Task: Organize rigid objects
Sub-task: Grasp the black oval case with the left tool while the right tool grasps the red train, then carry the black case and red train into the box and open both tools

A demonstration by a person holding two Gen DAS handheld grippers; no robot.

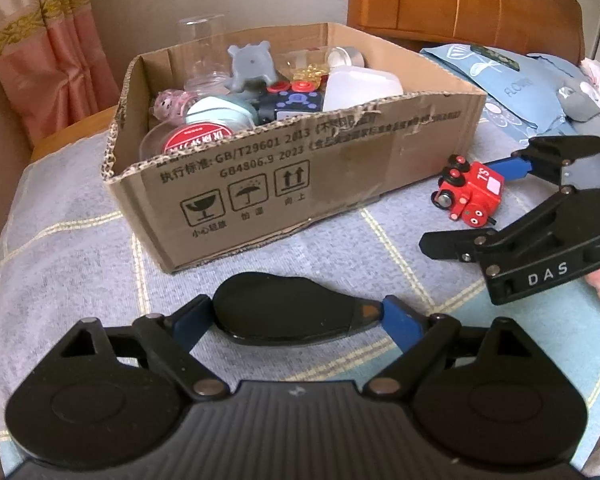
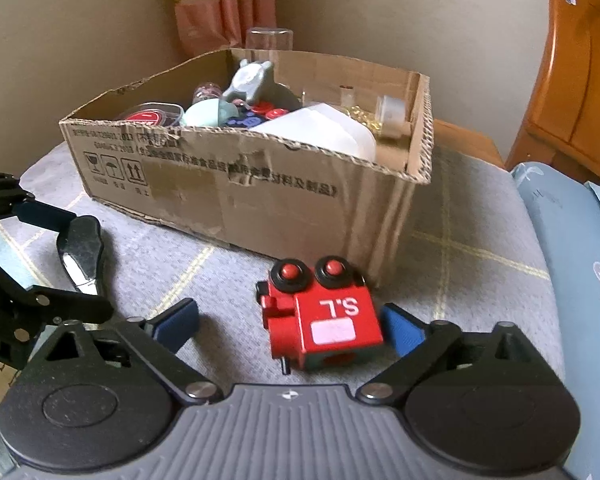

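A cardboard box holding several small objects stands on a checked grey cloth; it also shows in the right wrist view. My left gripper is shut on a flat black oval object, held just in front of the box; the object also shows in the right wrist view. A red toy train lies on the cloth between the fingers of my right gripper, which is open around it. The train and right gripper show at the right of the left wrist view.
A blue patterned pillow lies right of the box. A wooden headboard stands behind. A pink curtain hangs at the far left. A clear glass stands in the box's back corner.
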